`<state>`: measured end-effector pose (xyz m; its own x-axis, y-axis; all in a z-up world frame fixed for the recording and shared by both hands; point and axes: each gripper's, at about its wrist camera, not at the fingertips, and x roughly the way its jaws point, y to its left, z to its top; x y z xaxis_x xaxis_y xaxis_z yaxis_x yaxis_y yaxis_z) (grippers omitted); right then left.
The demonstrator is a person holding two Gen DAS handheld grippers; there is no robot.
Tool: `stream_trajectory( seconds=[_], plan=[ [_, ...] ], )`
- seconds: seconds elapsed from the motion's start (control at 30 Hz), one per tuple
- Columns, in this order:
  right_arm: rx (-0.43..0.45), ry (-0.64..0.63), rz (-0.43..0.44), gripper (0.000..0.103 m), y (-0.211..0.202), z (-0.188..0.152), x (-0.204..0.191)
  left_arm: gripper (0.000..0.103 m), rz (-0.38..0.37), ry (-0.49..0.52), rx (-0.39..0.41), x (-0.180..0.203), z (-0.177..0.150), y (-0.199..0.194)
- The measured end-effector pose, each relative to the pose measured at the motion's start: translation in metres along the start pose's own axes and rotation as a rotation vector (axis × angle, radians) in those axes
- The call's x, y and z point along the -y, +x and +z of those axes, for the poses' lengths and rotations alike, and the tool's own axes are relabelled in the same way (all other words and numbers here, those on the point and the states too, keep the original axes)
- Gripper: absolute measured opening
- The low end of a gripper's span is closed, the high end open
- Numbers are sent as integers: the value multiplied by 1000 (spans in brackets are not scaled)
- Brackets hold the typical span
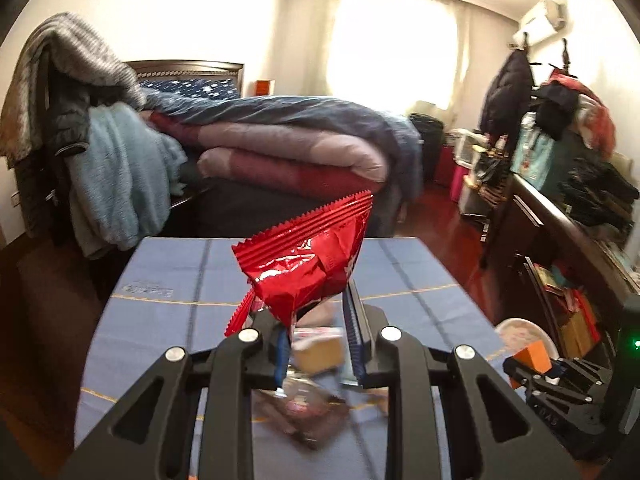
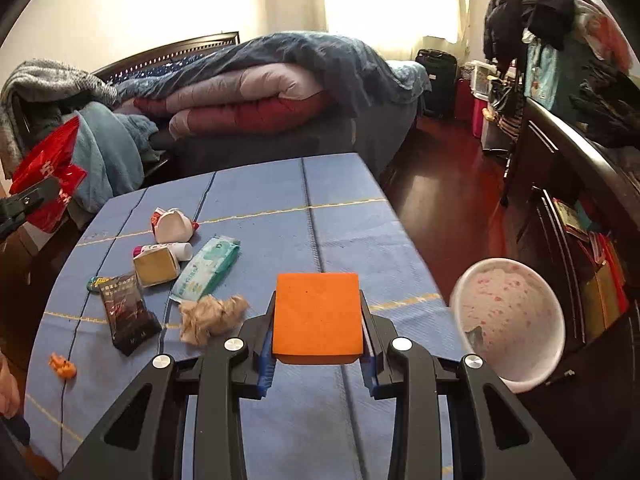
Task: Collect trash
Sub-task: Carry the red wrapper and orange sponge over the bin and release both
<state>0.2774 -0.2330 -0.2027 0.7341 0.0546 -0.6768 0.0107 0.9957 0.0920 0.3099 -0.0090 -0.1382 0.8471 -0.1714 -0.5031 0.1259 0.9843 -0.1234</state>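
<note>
Left claw [image 1: 316,312] gripping red wrapper [image 1: 304,268] above tabletop [image 1: 168,264], right claw [image 2: 318,320] clamped on orange block [image 2: 317,316], bin [image 2: 508,320] beside tabletop edge.

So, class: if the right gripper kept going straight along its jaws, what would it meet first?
Probably the blue tablecloth: the right gripper, clamping an orange block, points across bare cloth toward the bed. Depth is unclear.

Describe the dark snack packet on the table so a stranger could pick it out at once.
Start at the blue tablecloth in front of the bed. Among the litter on its left side, the dark snack packet lies nearest the front edge, just left of the crumpled brown tissue. It is the only black, glossy wrapper there; the wipes pack beside it is pale green.
</note>
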Motion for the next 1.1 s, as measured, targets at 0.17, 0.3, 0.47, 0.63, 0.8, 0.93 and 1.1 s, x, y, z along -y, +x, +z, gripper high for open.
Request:
stream_trajectory(
  seconds=[0.17,0.3,0.47,0.63,0.8,0.93,1.1],
  plan=[
    [24,41,-43,34,-21,-8,33,25,-80,48,9,52,-2,-7],
    [36,93,-86,34,-33,-16,68,25,-135,92,-1,93,-8,-4],
    [38,158,-137,34,-38,-25,110,25,-203,150,-24,145,-16,6],
    [35,214,-184,34,-39,-34,149,25,-265,219,-44,191,-26,20],
    [29,263,-221,34,-35,-41,184,25,-327,286,-74,240,-35,38],
    [20,302,-242,34,-27,-47,212,25,-373,330,-108,270,-42,56],
    [13,338,-238,34,-12,-48,237,25,-425,356,-148,302,-51,85]
  ],
)
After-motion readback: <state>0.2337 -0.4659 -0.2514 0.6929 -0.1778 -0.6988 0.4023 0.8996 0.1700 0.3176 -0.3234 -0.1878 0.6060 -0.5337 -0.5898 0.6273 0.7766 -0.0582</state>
